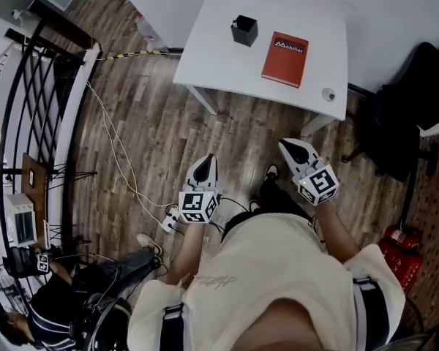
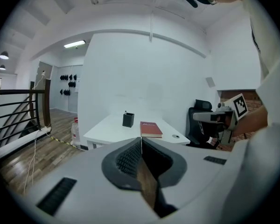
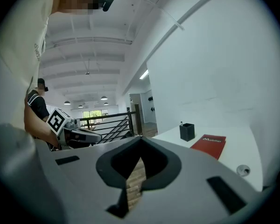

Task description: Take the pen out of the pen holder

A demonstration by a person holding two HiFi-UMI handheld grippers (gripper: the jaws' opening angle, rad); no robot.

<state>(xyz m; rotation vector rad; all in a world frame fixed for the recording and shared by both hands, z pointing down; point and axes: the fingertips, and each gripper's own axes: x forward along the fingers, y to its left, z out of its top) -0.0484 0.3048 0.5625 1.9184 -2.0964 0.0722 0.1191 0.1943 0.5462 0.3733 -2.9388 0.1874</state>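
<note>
A black pen holder (image 1: 244, 30) stands at the far side of the white table (image 1: 219, 68), and a pen tip (image 2: 125, 112) pokes out of it. In both gripper views the holder (image 2: 128, 120) (image 3: 187, 131) is small and far ahead. My left gripper (image 1: 205, 161) and right gripper (image 1: 287, 145) hang over the wooden floor, well short of the table's near edge. Both point toward the table. The left gripper (image 2: 141, 138) has its jaws shut with nothing between them. On the right gripper (image 3: 140, 138) the tips meet too, and nothing is held.
A red book (image 1: 285, 58) lies right of the holder, with a small round fitting (image 1: 328, 94) near the table's right corner. A black office chair (image 1: 406, 115) and a red fire extinguisher (image 1: 399, 243) stand at the right. A black railing (image 1: 29, 86), floor cable (image 1: 117, 145) and seated person (image 1: 66, 291) are at the left.
</note>
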